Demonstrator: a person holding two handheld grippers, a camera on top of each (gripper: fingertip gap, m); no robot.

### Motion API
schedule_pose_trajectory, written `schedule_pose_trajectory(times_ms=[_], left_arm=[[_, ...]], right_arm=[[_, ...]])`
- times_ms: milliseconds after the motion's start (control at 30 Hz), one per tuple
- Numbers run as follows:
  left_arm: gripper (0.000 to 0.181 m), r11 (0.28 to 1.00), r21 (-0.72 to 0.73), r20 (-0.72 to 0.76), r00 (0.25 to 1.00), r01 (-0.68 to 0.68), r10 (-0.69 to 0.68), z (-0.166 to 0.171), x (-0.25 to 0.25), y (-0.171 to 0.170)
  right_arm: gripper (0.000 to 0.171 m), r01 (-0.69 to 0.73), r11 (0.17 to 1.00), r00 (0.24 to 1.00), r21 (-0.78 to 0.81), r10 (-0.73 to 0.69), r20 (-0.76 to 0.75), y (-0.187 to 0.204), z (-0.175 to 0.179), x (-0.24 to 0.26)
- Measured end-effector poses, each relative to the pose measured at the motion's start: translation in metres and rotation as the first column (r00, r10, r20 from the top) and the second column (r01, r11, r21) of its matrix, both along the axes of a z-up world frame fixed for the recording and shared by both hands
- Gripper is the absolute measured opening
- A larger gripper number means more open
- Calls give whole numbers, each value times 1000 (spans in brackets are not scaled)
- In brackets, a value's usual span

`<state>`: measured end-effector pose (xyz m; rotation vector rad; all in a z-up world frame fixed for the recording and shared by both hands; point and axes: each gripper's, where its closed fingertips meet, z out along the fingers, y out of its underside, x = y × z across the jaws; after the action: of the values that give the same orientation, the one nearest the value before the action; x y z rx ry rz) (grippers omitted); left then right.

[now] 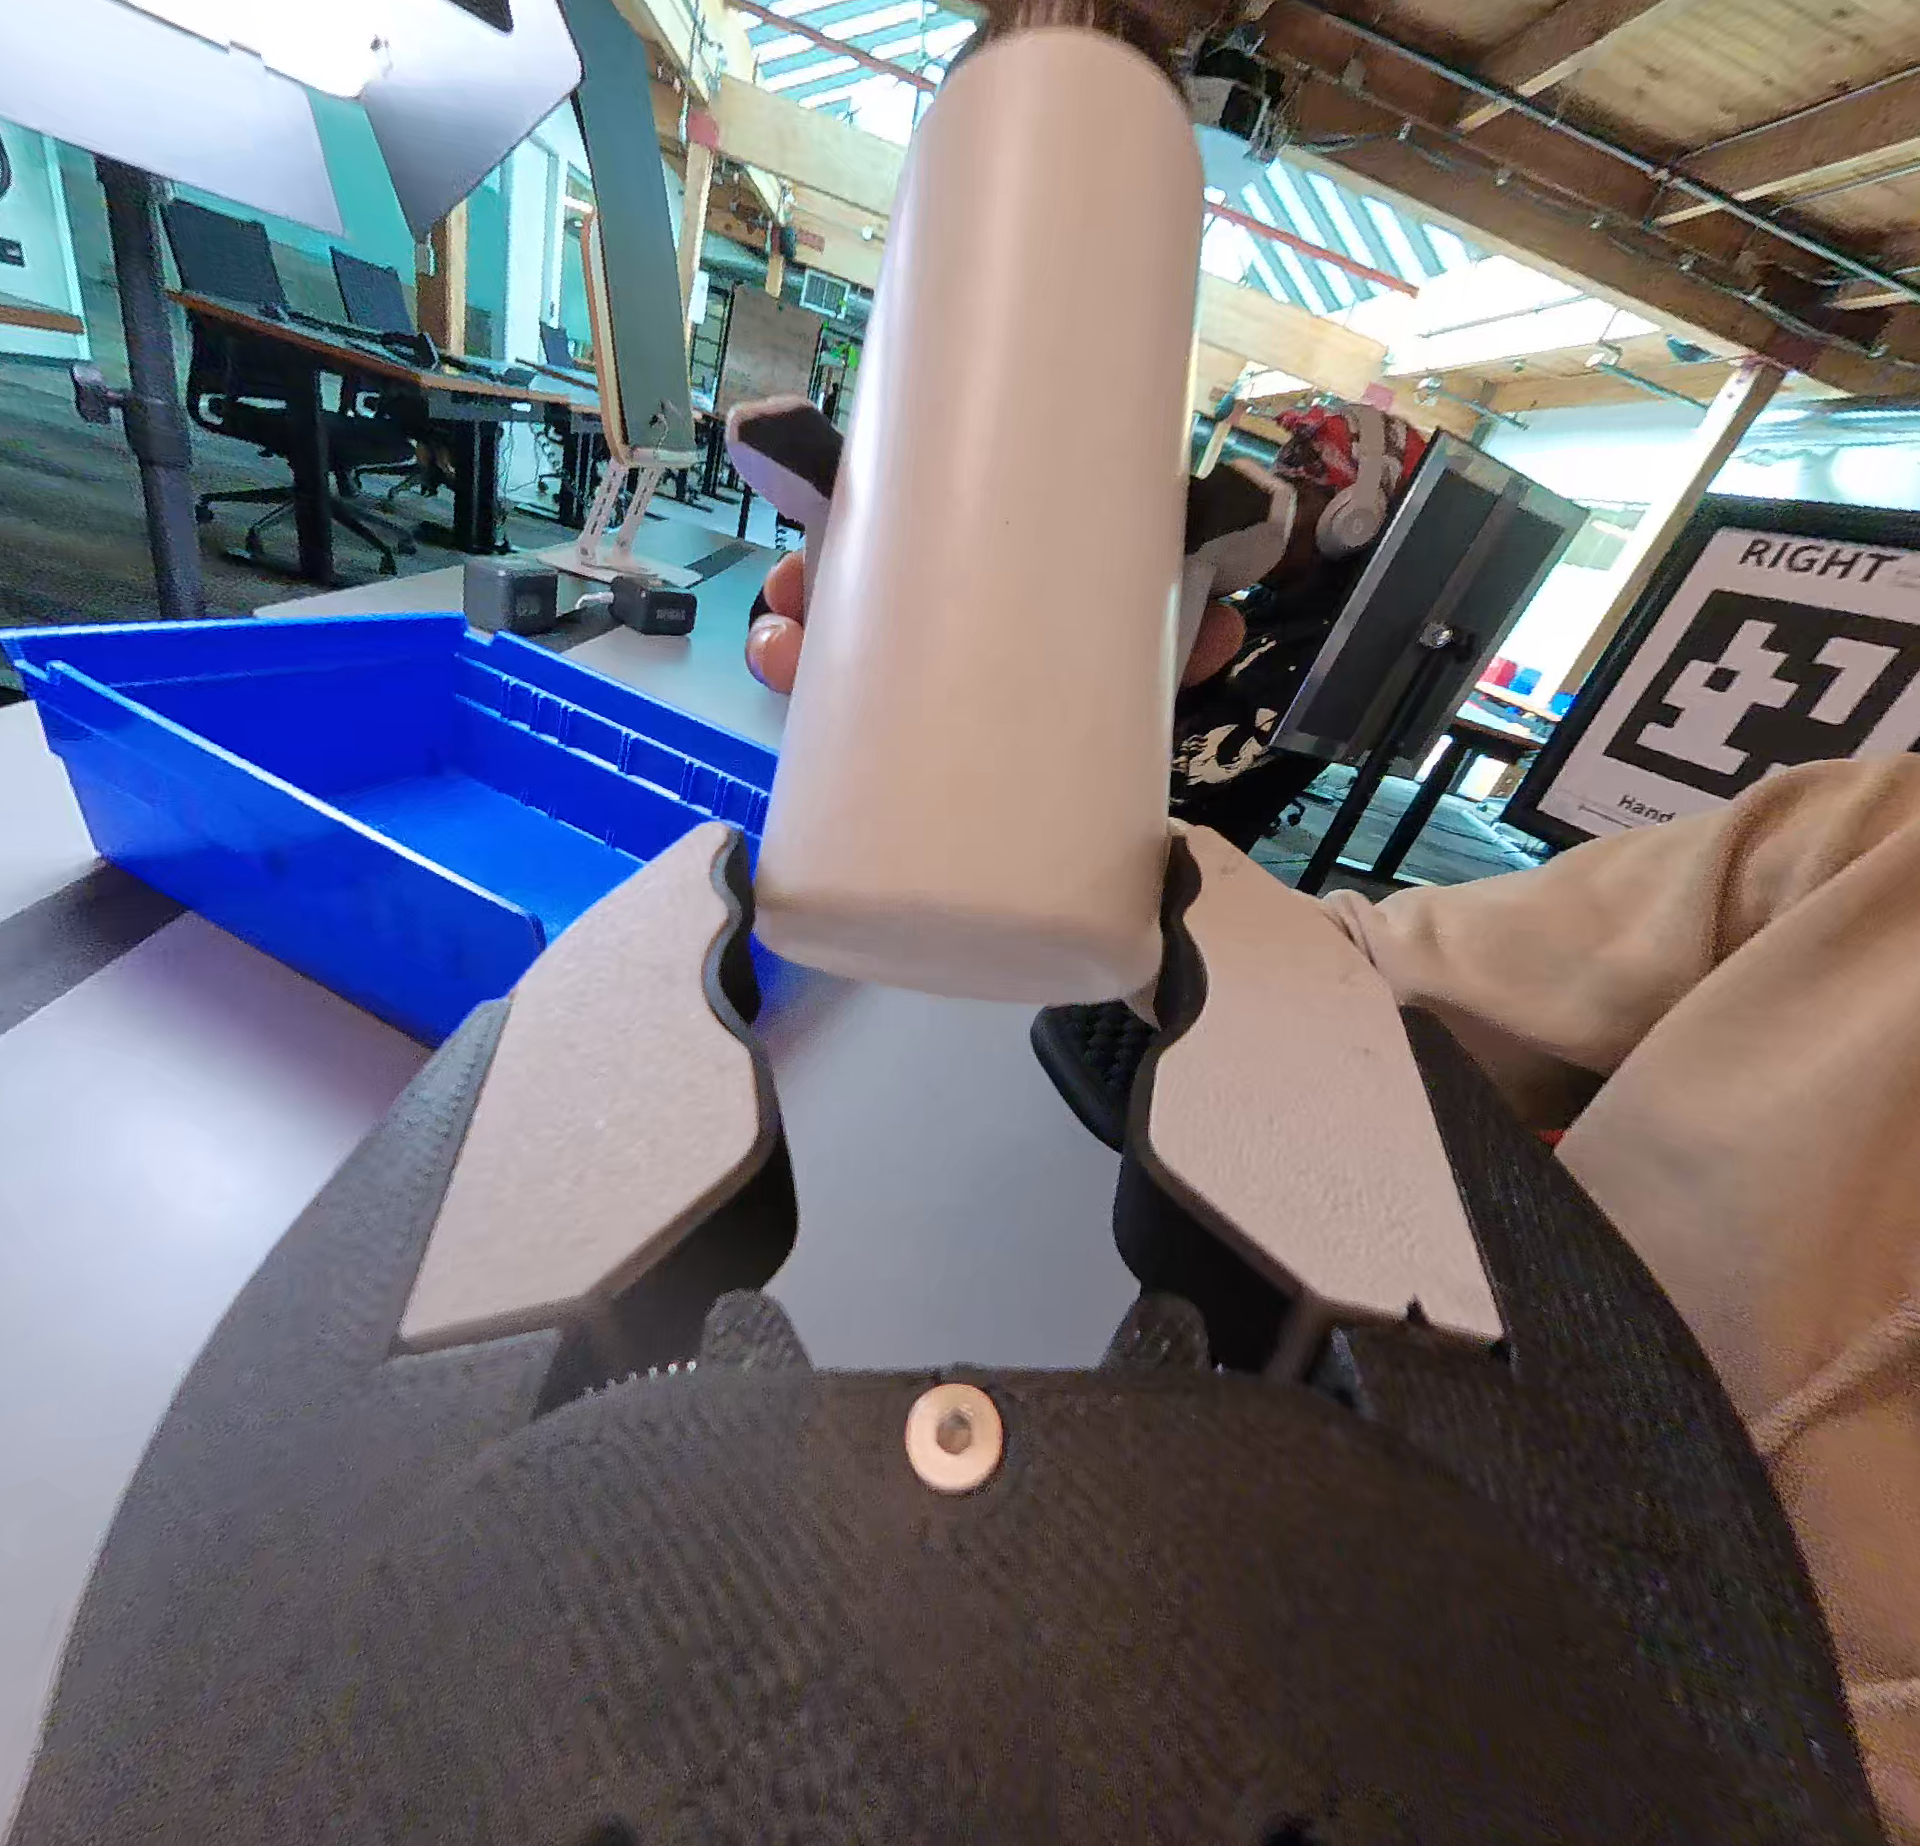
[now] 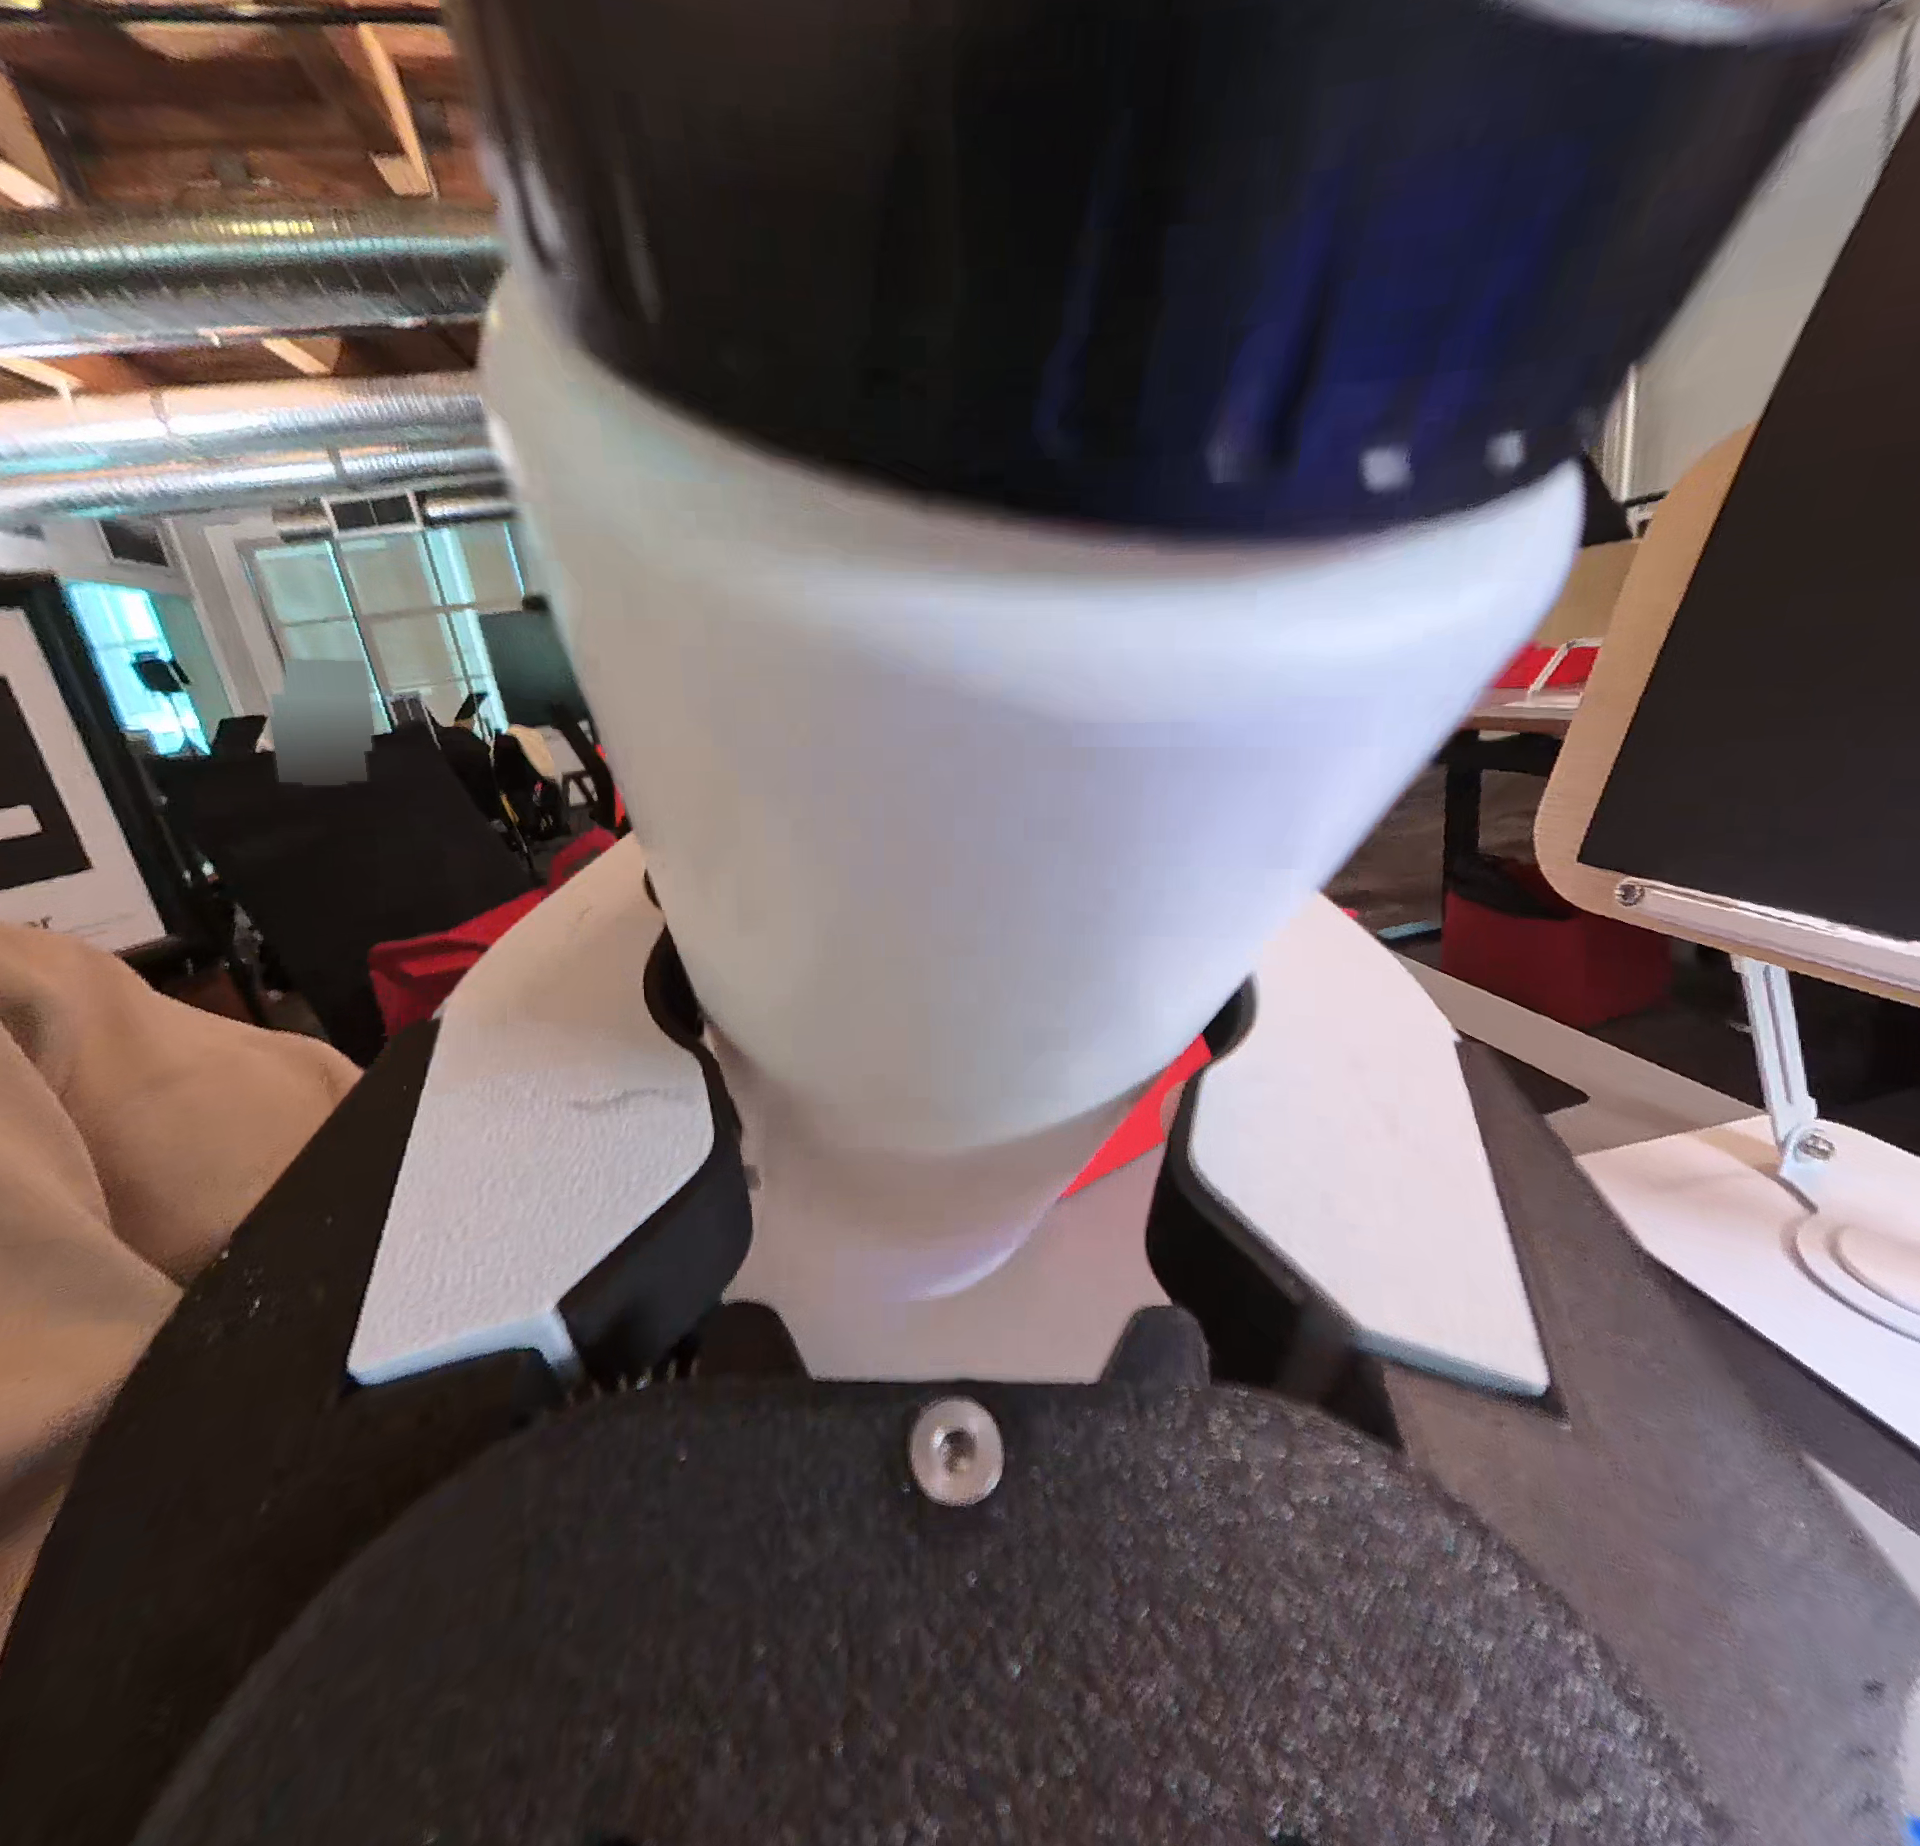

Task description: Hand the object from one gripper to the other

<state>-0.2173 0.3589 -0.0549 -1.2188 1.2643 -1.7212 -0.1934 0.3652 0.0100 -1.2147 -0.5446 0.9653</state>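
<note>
The white bottle (image 1: 997,508) is sitting between both grippers at once, held up off the grey table (image 1: 156,1173). In the left wrist view, the left gripper (image 1: 956,913) is pinching the bottle's flat bottom end, its grey fingers (image 1: 623,1069) pressing in from either side, and the bottle is rising up and away from it, tilted slightly. Farther along the body, the right gripper (image 1: 1013,482) is reaching in from behind, one dark-padded fingertip showing on each side of the bottle, though whether they are pressing on it is hard to tell from here. A person's hand (image 1: 774,612) is peeking out just beside it.

Switching to the right wrist view: the right gripper (image 2: 951,1027) is closing around the white body (image 2: 987,809), fingers (image 2: 540,1152) snug against both sides, and the bottle's black cap (image 2: 1039,217) is looming large and blurred straight ahead of it.

Off to the left of the left gripper, a blue plastic bin (image 1: 343,809) is resting on the table. To its right, a tan sleeve (image 1: 1662,1017) is filling the edge, with a black-and-white marker board (image 1: 1745,695) beyond.
</note>
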Motion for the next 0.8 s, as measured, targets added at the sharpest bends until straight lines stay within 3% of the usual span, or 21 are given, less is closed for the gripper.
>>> schedule_pose_trajectory(times_ms=[200,267,367,567,700,800], left_arm=[[74,997,-11,42,996,-83,83,26,-38,34],[74,989,29,57,988,-145,143,37,-52,45],[74,976,84,88,977,-201,194,55,-72,50],[69,944,156,141,952,-292,271,79,-98,53],[71,942,201,89,962,-270,257,70,-82,42],[74,935,248,38,967,-253,252,60,-63,29]], right_arm=[[97,-22,998,998,58,19,60,-20,20,31],[97,105,989,971,107,-125,202,-15,14,47],[97,148,979,933,137,-184,309,-20,11,64],[97,234,965,924,117,-258,283,-17,11,103],[97,253,963,883,91,-268,384,0,-13,83],[97,304,944,787,126,-323,525,22,-40,54]])
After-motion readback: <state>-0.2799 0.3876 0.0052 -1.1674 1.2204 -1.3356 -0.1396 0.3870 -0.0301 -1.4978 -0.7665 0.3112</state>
